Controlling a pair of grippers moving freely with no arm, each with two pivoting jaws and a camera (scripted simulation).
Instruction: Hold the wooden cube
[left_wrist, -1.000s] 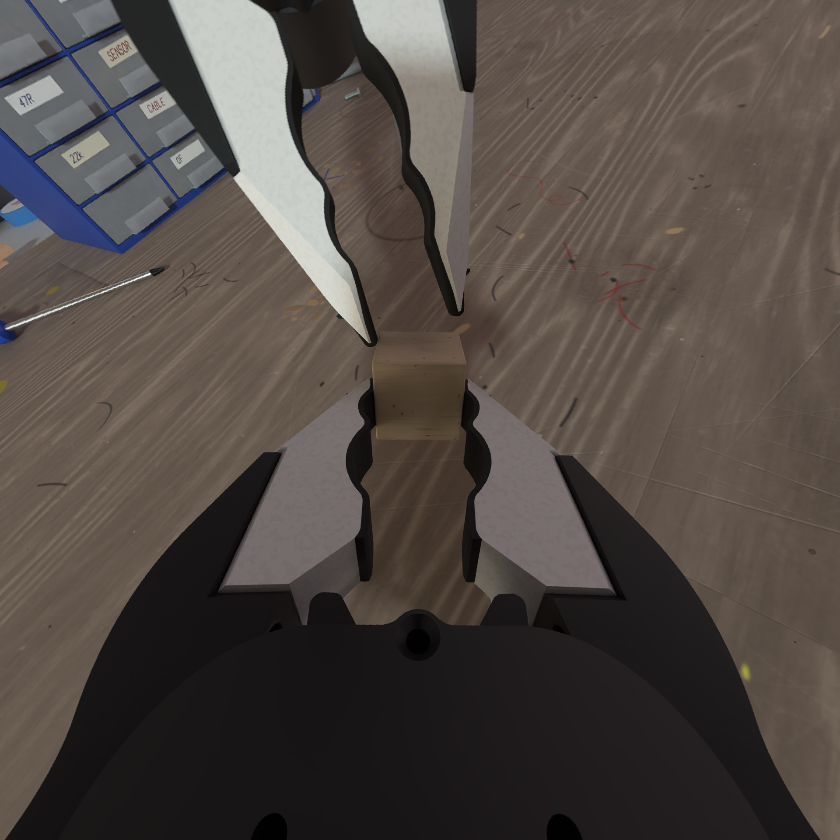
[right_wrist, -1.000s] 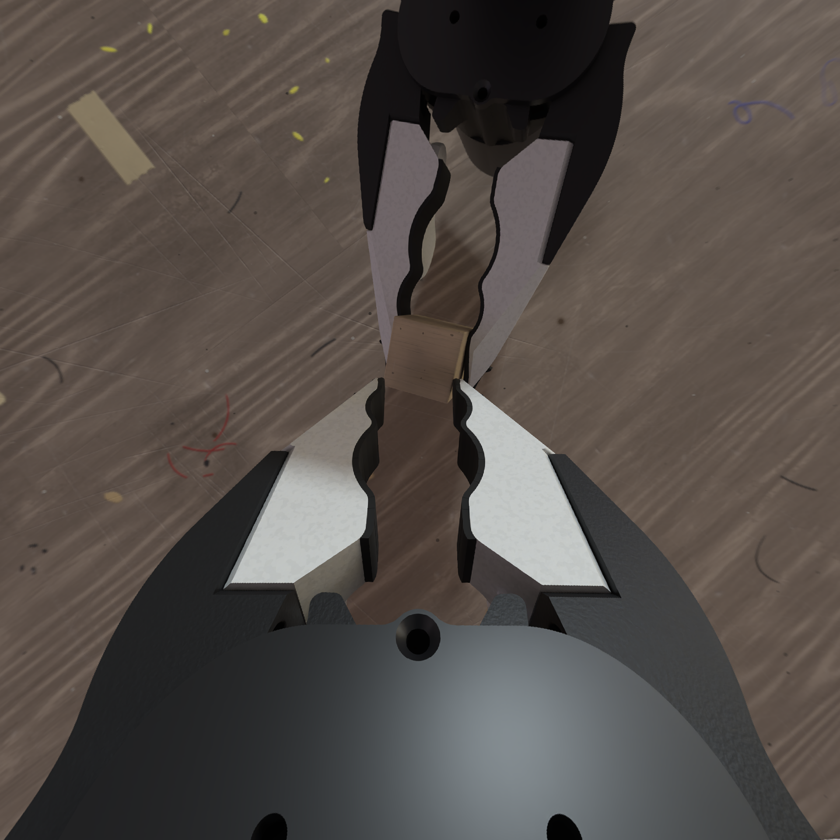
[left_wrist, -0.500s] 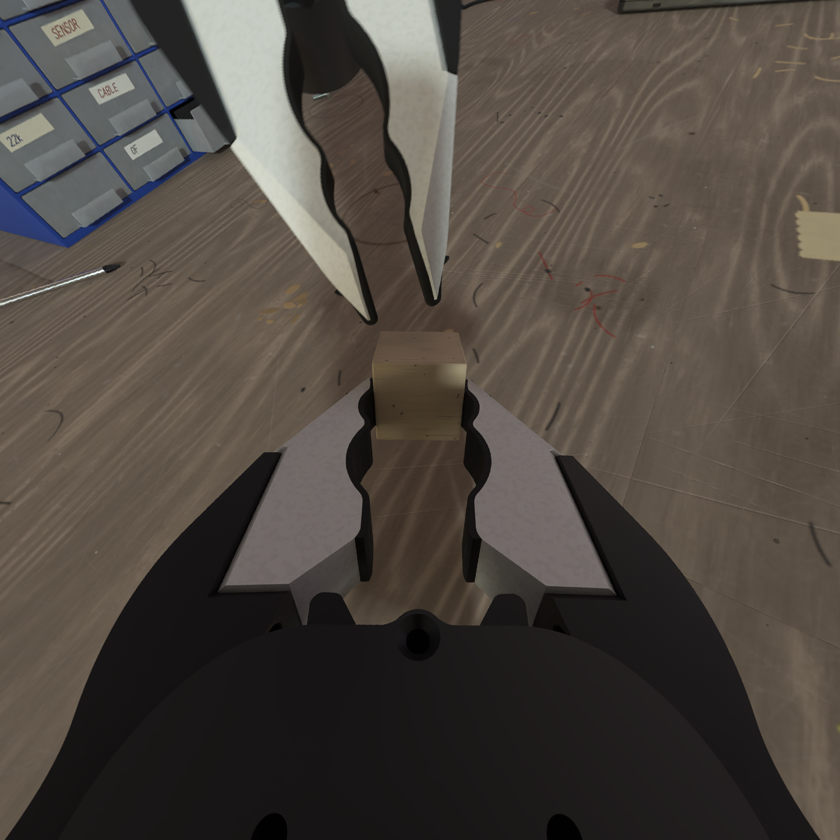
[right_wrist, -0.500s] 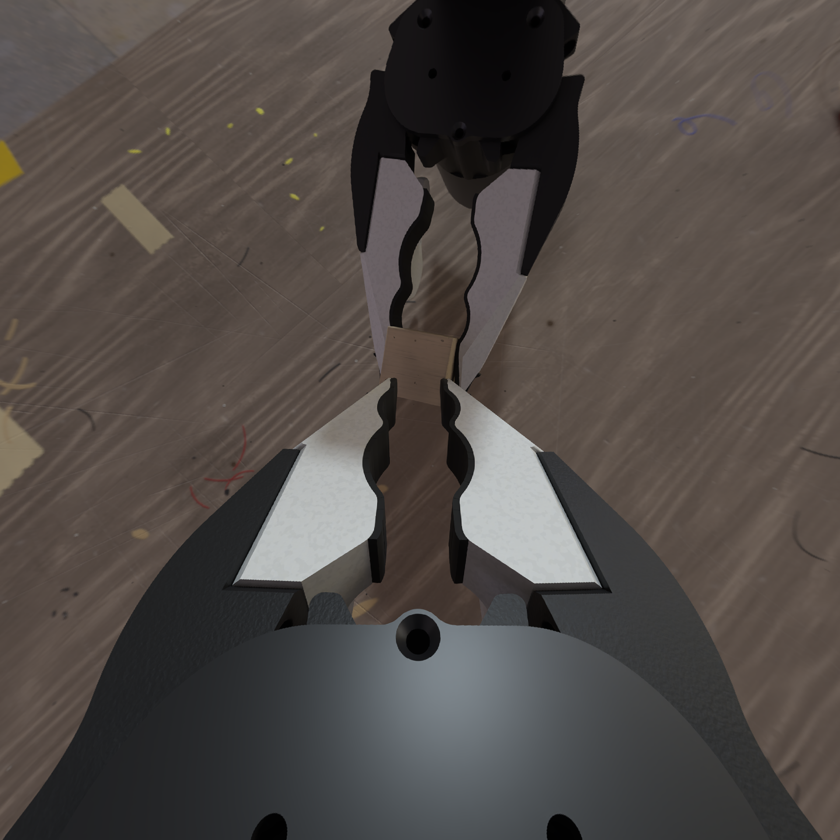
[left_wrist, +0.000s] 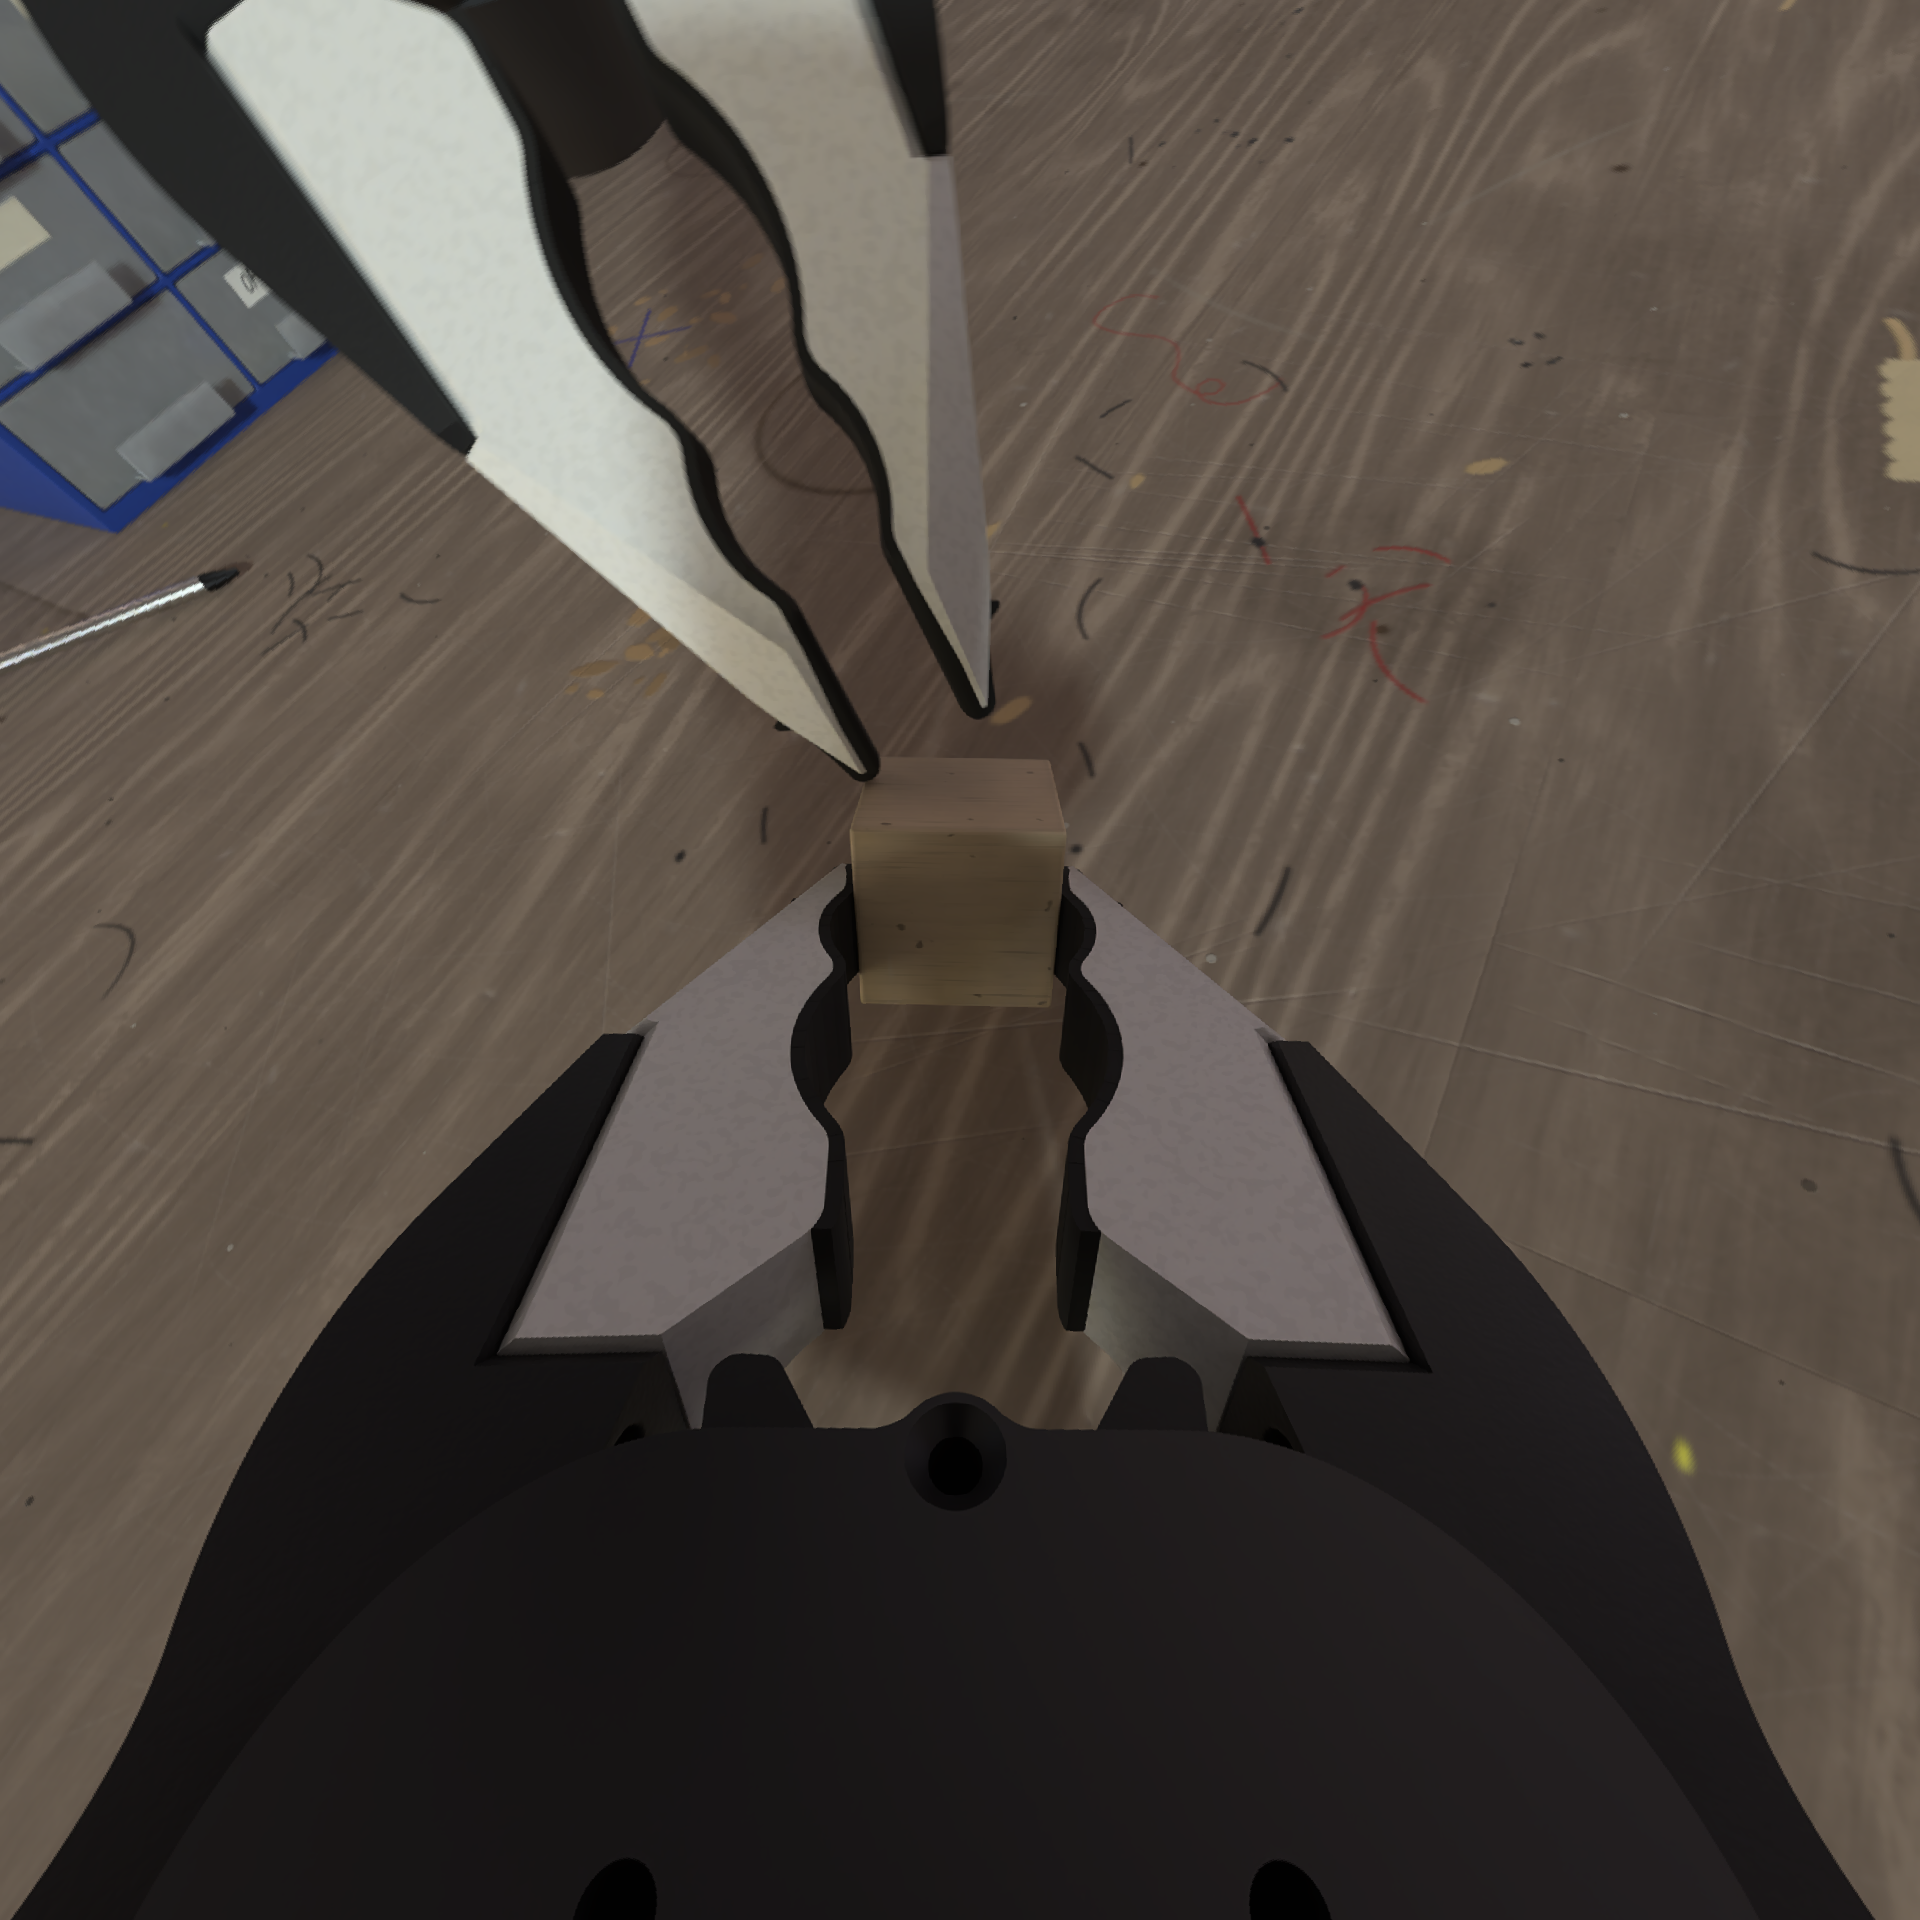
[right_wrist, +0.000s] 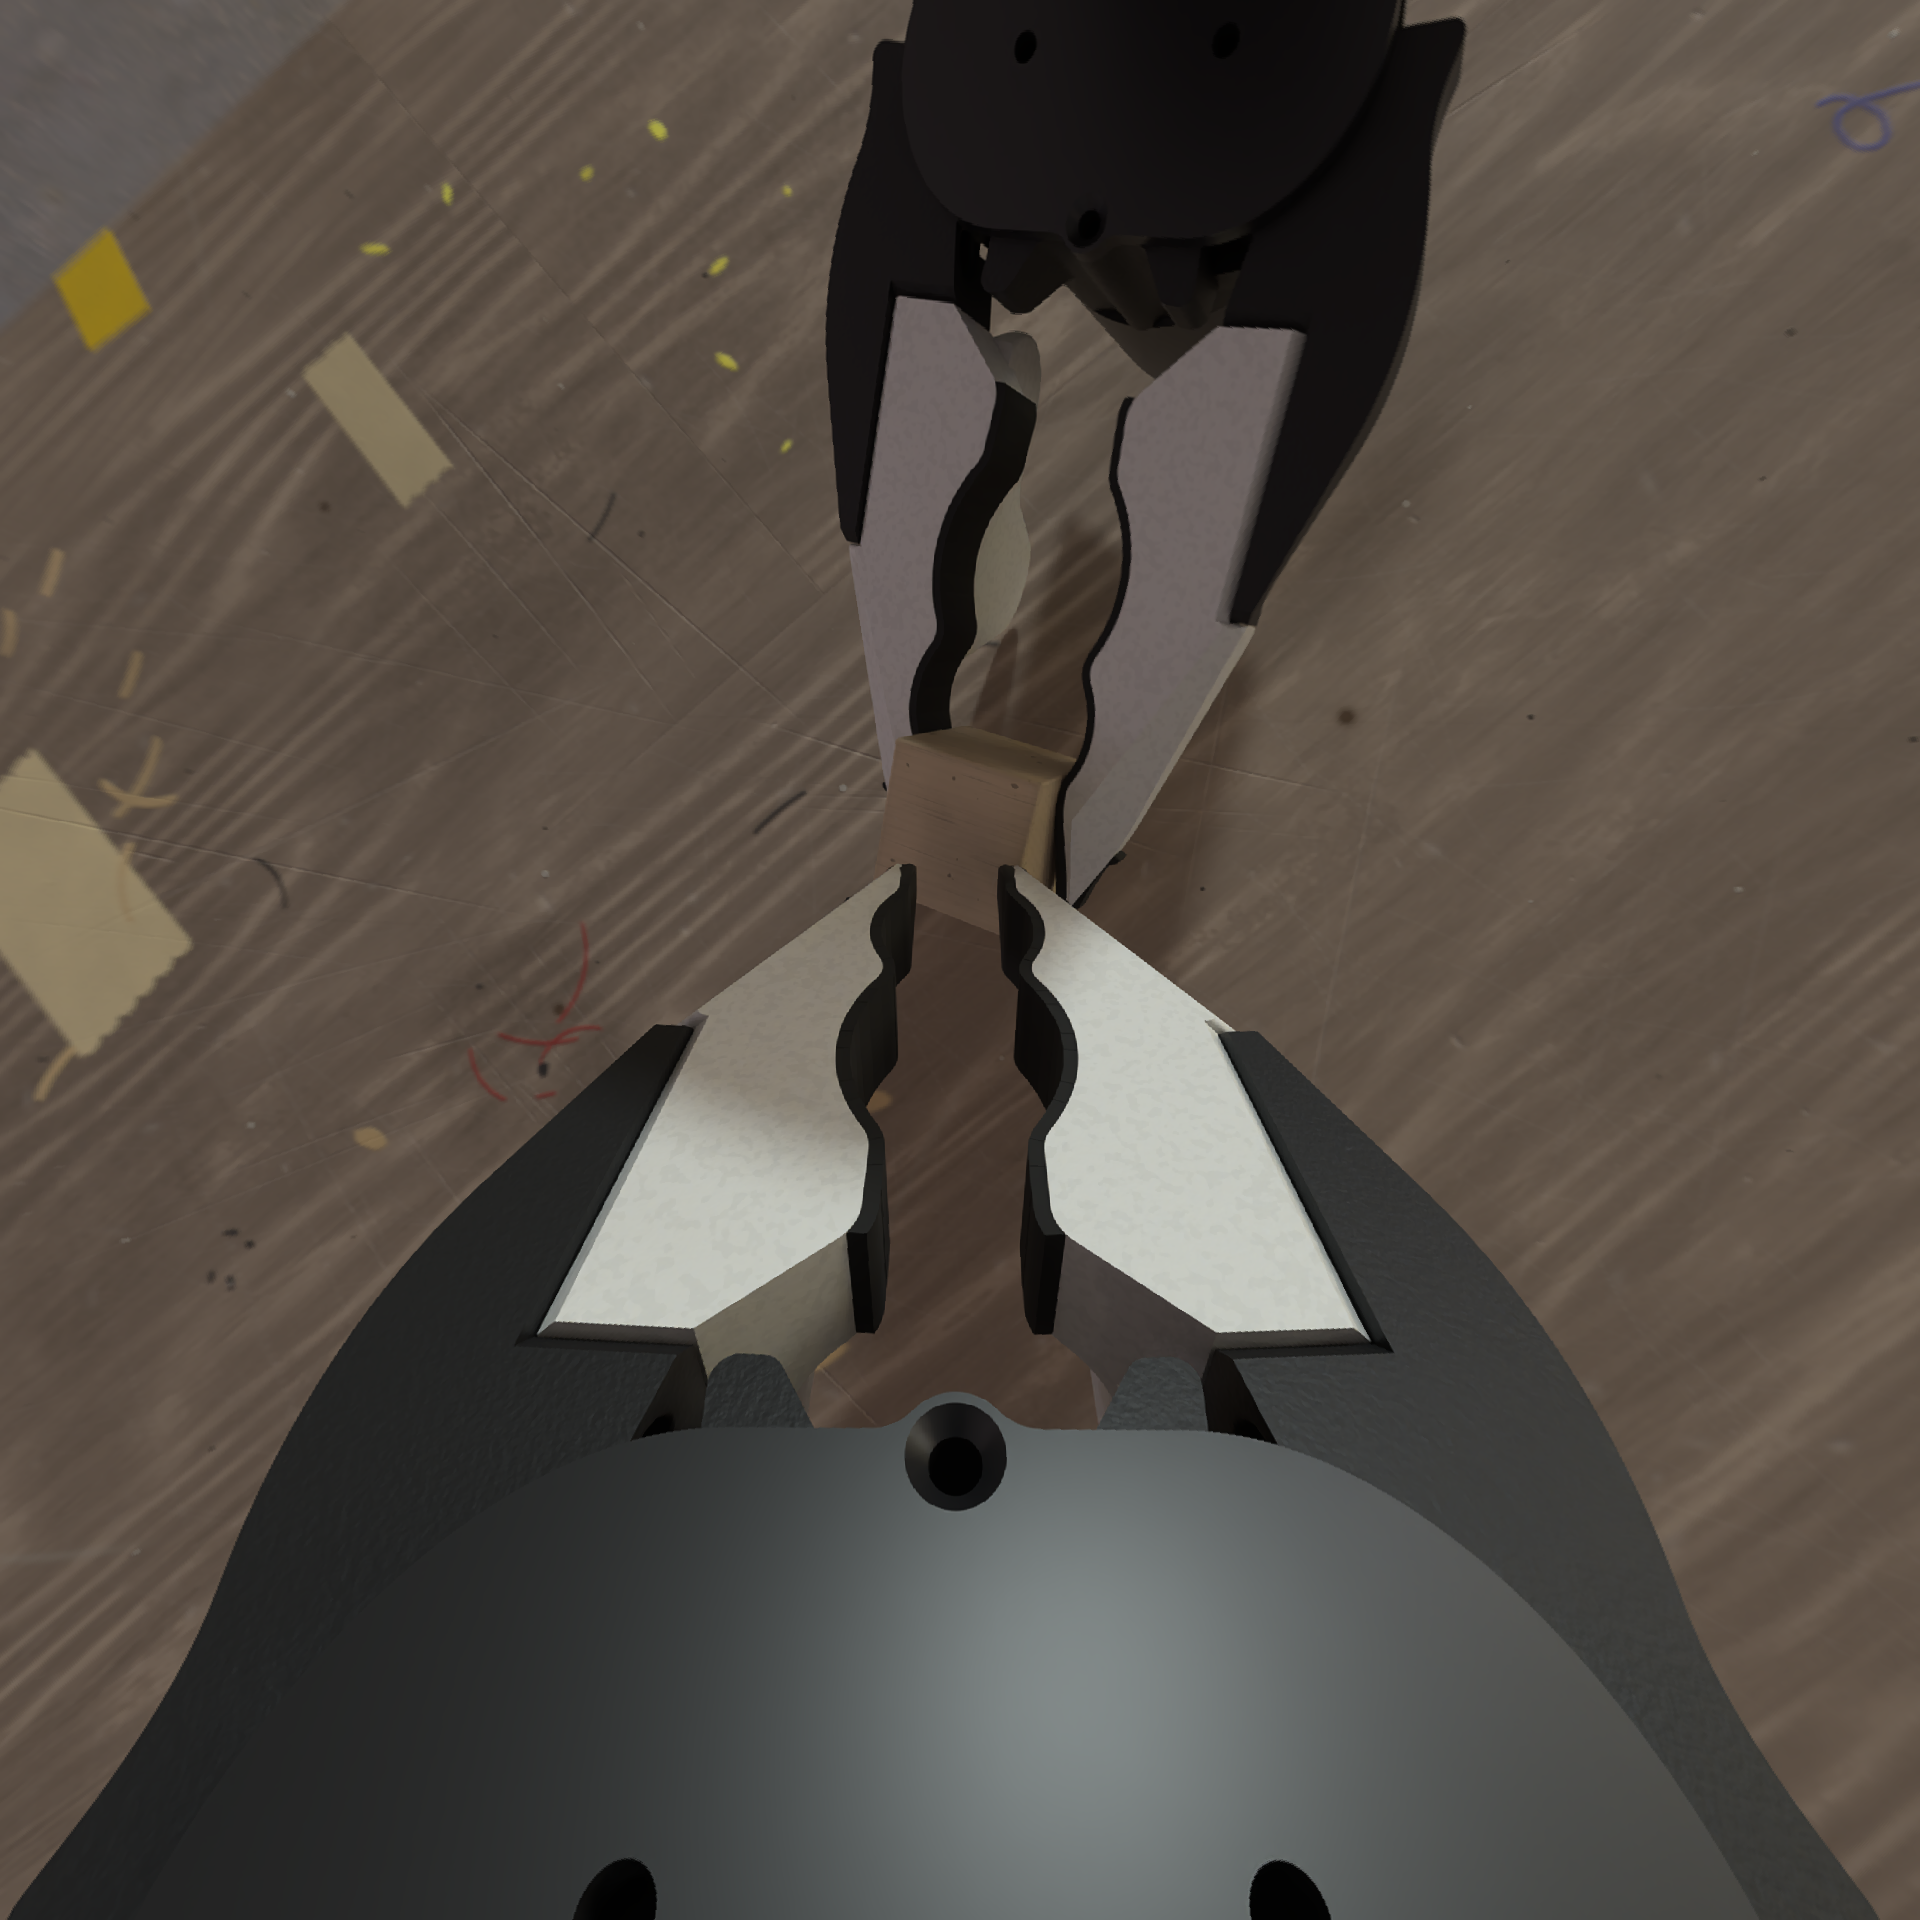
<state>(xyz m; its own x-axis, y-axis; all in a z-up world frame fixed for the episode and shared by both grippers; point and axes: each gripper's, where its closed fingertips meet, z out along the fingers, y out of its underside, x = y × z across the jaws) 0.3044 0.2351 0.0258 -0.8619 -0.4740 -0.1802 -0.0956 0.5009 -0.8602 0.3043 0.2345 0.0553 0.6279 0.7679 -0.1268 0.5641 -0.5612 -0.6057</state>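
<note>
The wooden cube (left_wrist: 956, 914) is a small pale block held just above the brown wooden tabletop (left_wrist: 1455, 935). My left gripper (left_wrist: 956, 894) is shut on it, one fingertip pressed to each side. My right gripper (left_wrist: 920, 743) reaches in from the far side, and its tips end at the cube's far top edge. In the right wrist view the right gripper (right_wrist: 954, 878) has only a narrow gap between its tips, narrower than the cube (right_wrist: 966, 810) just beyond them. It grips nothing. The left gripper (right_wrist: 987, 810) comes in from the top there, fingers on both sides of the cube.
A blue cabinet with grey drawers (left_wrist: 94, 364) stands at the far left. A thin metal tool with a black tip (left_wrist: 114, 618) lies in front of it. Tan tape pieces (right_wrist: 379, 421) and a yellow piece (right_wrist: 102, 288) lie flat near the table's edge.
The right gripper's jaws have narrowed from about cube width to a small gap. Its tips have come closer to the cube. The left gripper keeps its hold.
</note>
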